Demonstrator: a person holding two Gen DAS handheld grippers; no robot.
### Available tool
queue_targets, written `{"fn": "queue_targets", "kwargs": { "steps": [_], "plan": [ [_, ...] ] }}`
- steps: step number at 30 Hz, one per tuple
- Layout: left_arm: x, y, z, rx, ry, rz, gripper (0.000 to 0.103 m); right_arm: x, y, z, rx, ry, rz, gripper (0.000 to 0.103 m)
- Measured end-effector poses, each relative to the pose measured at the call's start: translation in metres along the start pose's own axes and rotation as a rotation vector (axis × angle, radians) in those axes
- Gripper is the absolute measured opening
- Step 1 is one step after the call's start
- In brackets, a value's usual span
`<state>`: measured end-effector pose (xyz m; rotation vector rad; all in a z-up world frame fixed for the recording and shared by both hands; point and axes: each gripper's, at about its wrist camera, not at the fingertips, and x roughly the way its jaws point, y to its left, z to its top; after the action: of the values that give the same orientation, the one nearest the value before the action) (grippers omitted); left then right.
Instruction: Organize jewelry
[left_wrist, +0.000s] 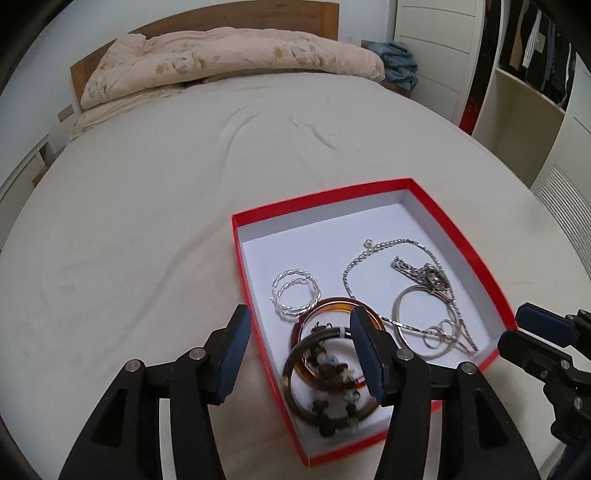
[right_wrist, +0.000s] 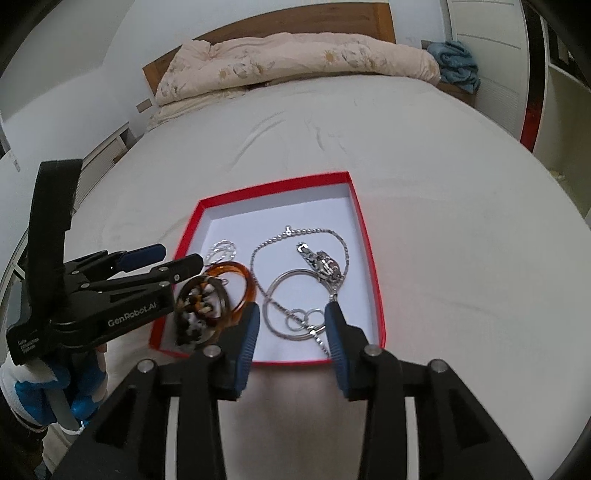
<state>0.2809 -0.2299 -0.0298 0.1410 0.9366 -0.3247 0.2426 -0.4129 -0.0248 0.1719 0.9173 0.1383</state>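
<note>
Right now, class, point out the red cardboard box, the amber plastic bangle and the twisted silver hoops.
Red cardboard box (left_wrist: 314, 204), left wrist view, far rim.
Amber plastic bangle (right_wrist: 250, 286), right wrist view, right edge.
Twisted silver hoops (left_wrist: 314, 284), left wrist view, right side.

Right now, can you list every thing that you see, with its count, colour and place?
box: one, red outside and white inside, open, on the bed
chain: one, silver, in the box, right half
watch: one, silver, in the box, on the chain
large hoop: one, silver, in the box, near the front
twisted hoops: two, silver, in the box, left side
amber bangle: one, in the box, front left
dark bangle: one, with beads inside it, front left
bed: one, white sheet
duvet: one, beige, at the headboard
towel: one, blue, beside the bed
left gripper: black, blue pads, open over the bangles
right gripper: black, blue pads, open over the large hoop
</note>
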Motion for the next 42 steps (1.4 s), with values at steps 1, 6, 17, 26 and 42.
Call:
{"fn": "queue_targets", "kwargs": {
  "steps": [1, 6, 17, 26, 42],
  "plan": [
    [-0.005, 0.000, 0.000, -0.001, -0.005, -0.001, 0.055, -0.004, 0.002, 0.000, -0.004, -0.003, 0.000, 0.035],
    [-0.033, -0.001, -0.005, -0.007, -0.035, -0.004, 0.060, -0.028, 0.014, -0.004, -0.011, -0.026, 0.001, 0.035],
    [-0.104, 0.012, -0.031, -0.028, -0.103, 0.067, 0.075, -0.069, 0.049, -0.014, -0.045, -0.056, 0.009, 0.035],
    [-0.163, 0.042, -0.067, -0.086, -0.134, 0.118, 0.082, -0.096, 0.095, -0.032, -0.097, -0.061, 0.030, 0.044],
    [-0.262, 0.080, -0.140, -0.138, -0.195, 0.247, 0.083, -0.147, 0.177, -0.076, -0.201, -0.077, 0.089, 0.044]
  ]
}}
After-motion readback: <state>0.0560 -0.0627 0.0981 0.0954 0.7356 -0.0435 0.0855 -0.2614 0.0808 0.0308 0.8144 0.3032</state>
